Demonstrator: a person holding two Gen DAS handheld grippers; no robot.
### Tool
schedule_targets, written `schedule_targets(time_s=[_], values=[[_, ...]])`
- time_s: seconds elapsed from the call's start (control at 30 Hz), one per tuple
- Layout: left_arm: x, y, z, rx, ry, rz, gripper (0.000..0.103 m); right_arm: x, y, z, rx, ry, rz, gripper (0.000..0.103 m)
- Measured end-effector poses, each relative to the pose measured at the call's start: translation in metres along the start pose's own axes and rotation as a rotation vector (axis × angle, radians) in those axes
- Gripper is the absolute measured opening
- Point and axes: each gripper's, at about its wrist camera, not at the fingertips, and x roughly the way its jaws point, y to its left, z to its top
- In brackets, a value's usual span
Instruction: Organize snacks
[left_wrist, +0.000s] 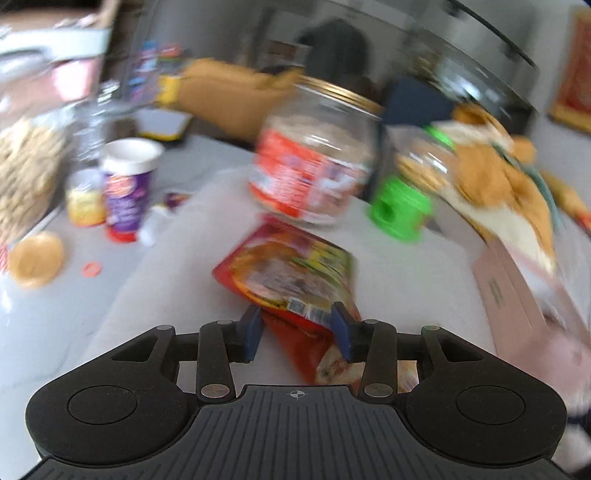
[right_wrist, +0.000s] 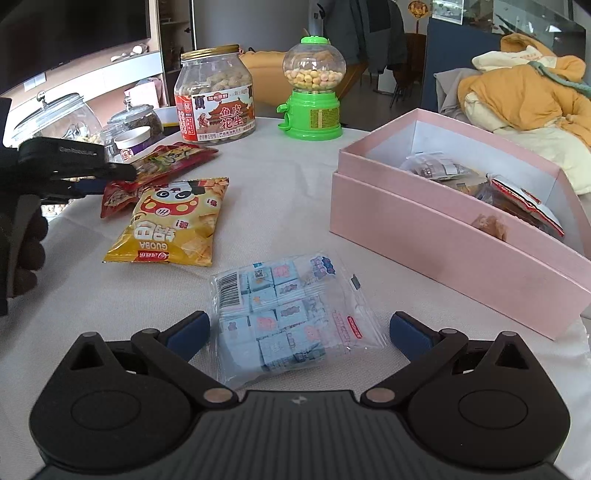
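In the blurred left wrist view my left gripper (left_wrist: 297, 328) is shut on the near edge of a red snack packet (left_wrist: 288, 273), which also shows in the right wrist view (right_wrist: 162, 162). My right gripper (right_wrist: 297, 332) is open, its fingers on either side of a clear bag of blue wrapped candies (right_wrist: 288, 310) lying on the cloth. A yellow Guoba chip bag (right_wrist: 177, 221) lies between the two packets. An open pink box (right_wrist: 443, 236) at the right holds several snack packets.
A peanut jar (right_wrist: 216, 96) and a green candy dispenser (right_wrist: 314, 88) stand at the table's far side. Glass jars (right_wrist: 62, 118) and a purple cup (left_wrist: 129, 184) are at the far left. Yellow clothing (right_wrist: 524, 92) lies behind the box.
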Motion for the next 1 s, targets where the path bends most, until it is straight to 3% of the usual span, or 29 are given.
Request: schedule_targets(time_s=[0.17, 0.37, 0.57, 0.73, 0.9, 1.0], values=[[-0.009, -0.022, -0.019, 0.096, 0.055, -0.128, 0.045, 0.000, 0.000, 0.000, 0.000, 0.000, 0.000, 0.103], [-0.026, -0.049, -0.041, 0.214, 0.116, -0.188, 0.040, 0.000, 0.000, 0.000, -0.002, 0.003, 0.001, 0.103], [-0.025, -0.066, -0.047, 0.279, 0.103, -0.097, 0.038, 0.002, 0.000, 0.006, -0.027, 0.057, 0.020, 0.103], [-0.029, -0.067, -0.056, 0.308, 0.060, -0.084, 0.037, -0.001, 0.002, 0.020, -0.026, 0.160, 0.040, 0.102], [-0.032, -0.065, -0.059, 0.309, 0.042, -0.083, 0.037, -0.009, 0.008, 0.055, 0.094, 0.065, 0.027, 0.102], [-0.033, -0.062, -0.058, 0.290, 0.040, -0.093, 0.037, 0.015, 0.016, 0.083, 0.173, 0.091, 0.004, 0.102]])
